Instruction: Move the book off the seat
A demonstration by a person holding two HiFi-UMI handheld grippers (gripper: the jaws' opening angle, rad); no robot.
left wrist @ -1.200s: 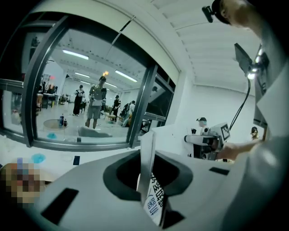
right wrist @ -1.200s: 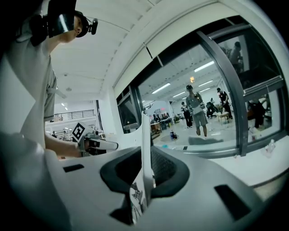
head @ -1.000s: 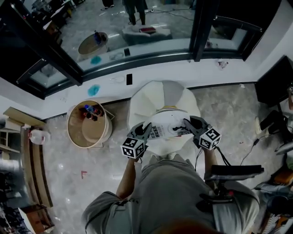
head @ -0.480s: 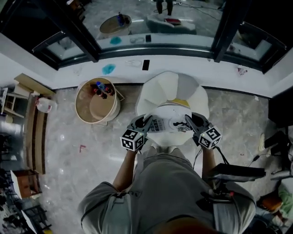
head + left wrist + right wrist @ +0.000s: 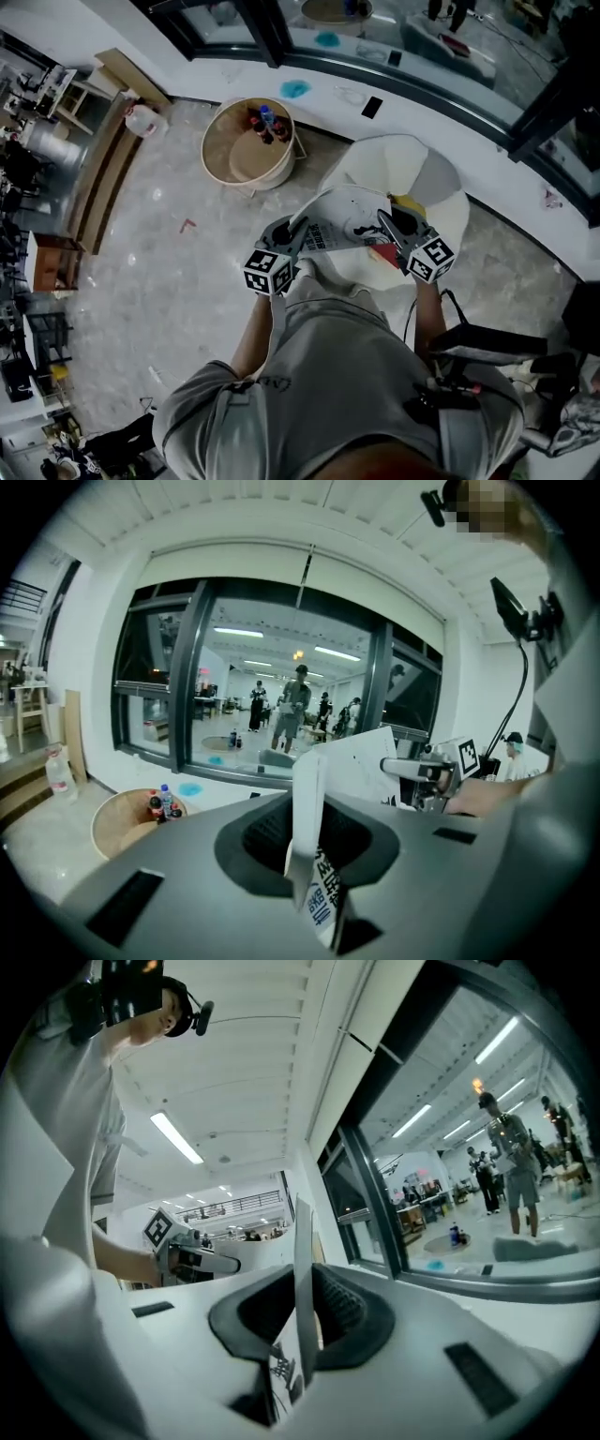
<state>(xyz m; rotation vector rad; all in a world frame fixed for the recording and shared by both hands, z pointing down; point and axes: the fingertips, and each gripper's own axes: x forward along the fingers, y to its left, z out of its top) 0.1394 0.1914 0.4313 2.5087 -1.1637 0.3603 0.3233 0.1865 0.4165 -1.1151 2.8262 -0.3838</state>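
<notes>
The pale marble floor takes up most of the room below the person. On it stands the white shell seat, and well off to its left a round wooden tub with a few bottles near its far rim.

The book is off the cushion, held in the air over the seat's front edge, between the seat and the person's chest. The left gripper is clamped on the book's left edge and the right gripper on its right edge, each with its jaws nipped close on the thin cover.

The weak point, I'd say, is that grip. It holds only the edges of a limp book, so if the hands drift apart or twist against each other, one edge could slide free and the book would swing or drop back onto the seat.
</notes>
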